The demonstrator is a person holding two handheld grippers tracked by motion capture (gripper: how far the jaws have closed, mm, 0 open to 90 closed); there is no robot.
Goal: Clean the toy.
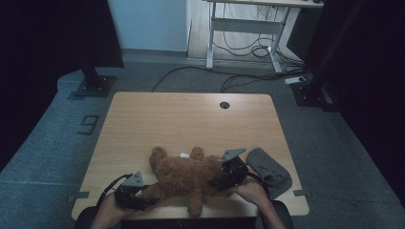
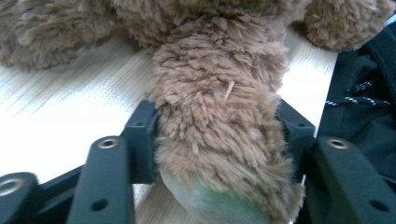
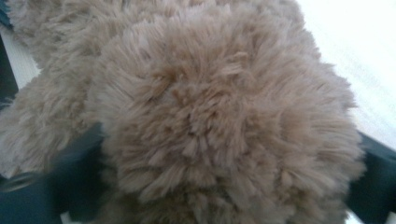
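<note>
Fingers first: my left gripper (image 1: 143, 196) clamps one limb of the brown teddy bear (image 1: 184, 175) lying near the table (image 1: 191, 119) front; my right gripper (image 1: 228, 177) straddles another, grip uncertain. Grey cloth (image 1: 270, 171) untouched; lifting remains.

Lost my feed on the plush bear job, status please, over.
Left gripper clamped on a limb of the teddy bear. Right gripper straddles another limb, grip unclear. Grey cloth beside the right hand, not blocking.

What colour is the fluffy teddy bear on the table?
Brown; the teddy bear and its shaggy fur show best in the left gripper view.
</note>
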